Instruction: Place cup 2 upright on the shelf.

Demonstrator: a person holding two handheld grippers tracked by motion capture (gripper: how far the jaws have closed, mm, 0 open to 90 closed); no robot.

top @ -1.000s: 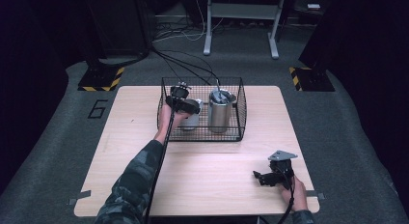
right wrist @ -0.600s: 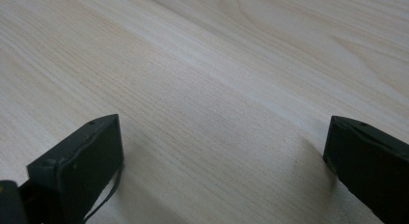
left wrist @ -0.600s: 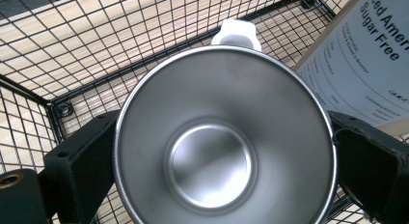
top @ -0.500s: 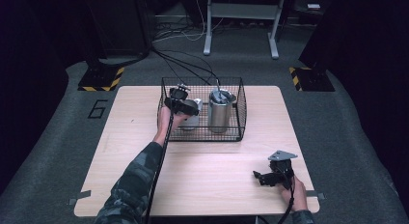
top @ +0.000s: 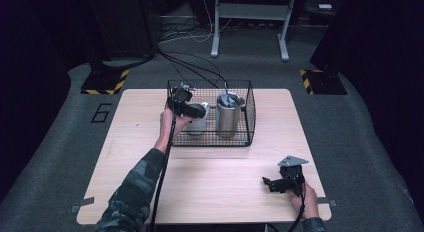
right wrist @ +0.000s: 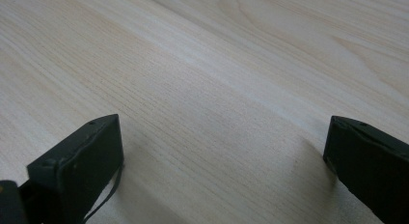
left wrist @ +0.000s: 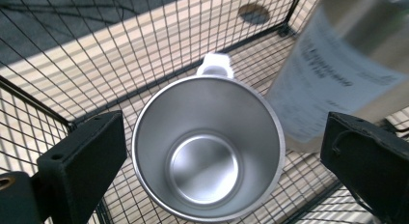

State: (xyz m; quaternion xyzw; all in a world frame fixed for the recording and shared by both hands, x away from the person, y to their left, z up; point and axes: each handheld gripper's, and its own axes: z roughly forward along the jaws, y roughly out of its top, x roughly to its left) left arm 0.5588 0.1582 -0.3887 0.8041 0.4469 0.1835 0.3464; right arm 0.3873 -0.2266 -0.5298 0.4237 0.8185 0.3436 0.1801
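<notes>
Inside the wire basket (top: 247, 99), an empty steel mug (left wrist: 207, 147) sits beside a steel tumbler (top: 229, 114), between the left gripper's (top: 192, 111) spread jaws.

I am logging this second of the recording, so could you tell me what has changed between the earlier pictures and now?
Hardly anything visibly changed. The left gripper still hovers open over the steel mug in the wire basket, beside the tall steel tumbler. The right gripper still rests open on the table.
</notes>
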